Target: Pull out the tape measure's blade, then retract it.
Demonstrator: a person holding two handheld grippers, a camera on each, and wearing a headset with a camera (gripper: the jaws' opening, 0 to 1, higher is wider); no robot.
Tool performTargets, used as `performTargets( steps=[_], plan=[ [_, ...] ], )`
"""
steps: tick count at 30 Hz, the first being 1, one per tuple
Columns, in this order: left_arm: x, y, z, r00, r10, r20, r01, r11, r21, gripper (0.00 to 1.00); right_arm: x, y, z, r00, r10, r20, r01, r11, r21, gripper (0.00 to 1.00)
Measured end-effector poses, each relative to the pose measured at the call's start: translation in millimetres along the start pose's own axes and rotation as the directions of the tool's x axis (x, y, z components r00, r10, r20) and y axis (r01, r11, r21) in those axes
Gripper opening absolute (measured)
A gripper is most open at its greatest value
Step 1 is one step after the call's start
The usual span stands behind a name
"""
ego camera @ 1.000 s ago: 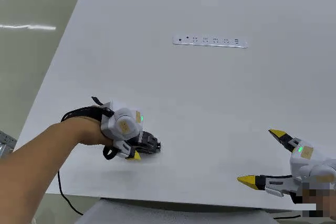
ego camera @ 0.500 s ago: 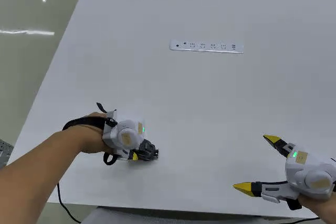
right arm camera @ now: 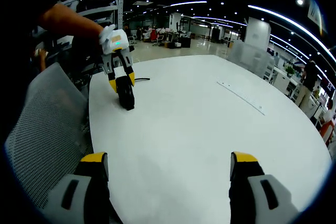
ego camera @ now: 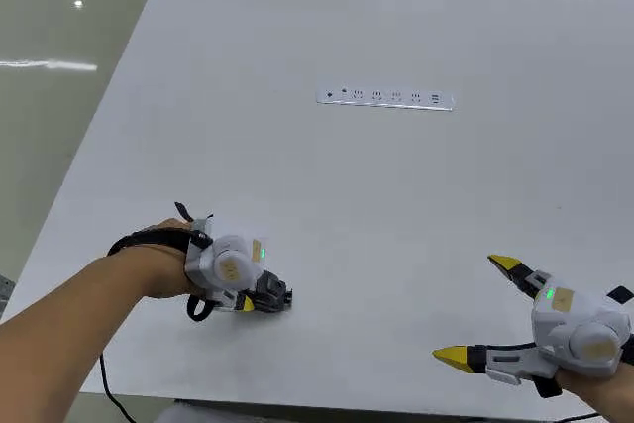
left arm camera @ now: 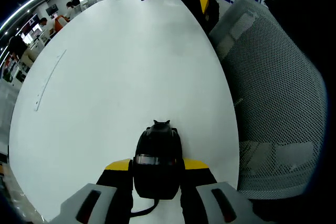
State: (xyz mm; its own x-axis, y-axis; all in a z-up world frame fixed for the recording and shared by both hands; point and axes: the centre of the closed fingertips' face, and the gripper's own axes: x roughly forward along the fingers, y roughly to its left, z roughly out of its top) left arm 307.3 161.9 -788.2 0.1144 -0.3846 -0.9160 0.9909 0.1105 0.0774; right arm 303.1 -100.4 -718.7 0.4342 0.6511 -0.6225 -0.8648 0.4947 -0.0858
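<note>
Near front-left edge of white table [ego camera: 327, 205], black tape measure [left arm camera: 157, 156] pinched between yellow-tipped jaws of left gripper [ego camera: 256, 300], right gripper [ego camera: 475, 309] well apart, jaws spread wide and empty, power strip [ego camera: 384, 98] farther back in head view, mesh chair [left arm camera: 273, 77] beside table edge in left gripper view

The left white-and-grey tool [ego camera: 256, 299] with yellow-tipped jaws points downward, its jaws clamped on a black tape measure [ego camera: 271, 293]. A bare forearm [ego camera: 79, 319] reaches in behind it from the left. The right tool [ego camera: 475, 309] is held level, with its jaws spread wide apart.
</note>
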Motion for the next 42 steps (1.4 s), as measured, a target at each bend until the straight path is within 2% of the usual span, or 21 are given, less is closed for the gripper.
performTargets(
  steps=[4,9,15,22,28,33,42],
  plan=[
    [-0.3,-0.9,0.1,1.0,0.0,0.001,0.0,1.0,0.009,0.31,8.8,0.9,5.6,0.9997,0.022,-0.005,-0.022,0.999,-0.028,0.98],
    [0.3,-1.3,-0.2,0.9999,0.005,-0.016,-0.004,0.999,0.032,0.31,21.2,1.6,14.6,0.9981,0.062,-0.002,-0.062,0.997,-0.056,0.98],
    [-0.3,-0.5,-0.3,0.9999,0.011,0.006,-0.011,1.0,0.018,0.31,32.4,2.8,19.3,0.9946,0.102,-0.02,-0.104,0.99,-0.094,0.98],
    [-0.1,-0.9,-0.1,1.0,0.006,0.002,-0.006,1.0,0.025,0.31,43.7,2.8,19.3,0.988,0.149,-0.041,-0.153,0.983,-0.103,0.97],
    [-0.3,-1.3,0.0,1.0,0.006,0.004,-0.006,1.0,0.018,0.31,55.6,11.0,32.5,0.9809,0.19,-0.043,-0.194,0.971,-0.138,0.97],
    [-0.5,-1.0,-0.3,1.0,0.005,0.004,-0.005,1.0,0.017,0.31,68.4,17.4,36.3,0.9749,0.216,-0.052,-0.222,0.963,-0.151,0.96],
    [-1.0,-0.4,-1.1,0.9999,0.003,0.015,-0.004,1.0,0.013,0.31,90.7,28.9,48.2,0.9692,0.243,-0.043,-0.246,0.957,-0.152,0.94]
  ],
)
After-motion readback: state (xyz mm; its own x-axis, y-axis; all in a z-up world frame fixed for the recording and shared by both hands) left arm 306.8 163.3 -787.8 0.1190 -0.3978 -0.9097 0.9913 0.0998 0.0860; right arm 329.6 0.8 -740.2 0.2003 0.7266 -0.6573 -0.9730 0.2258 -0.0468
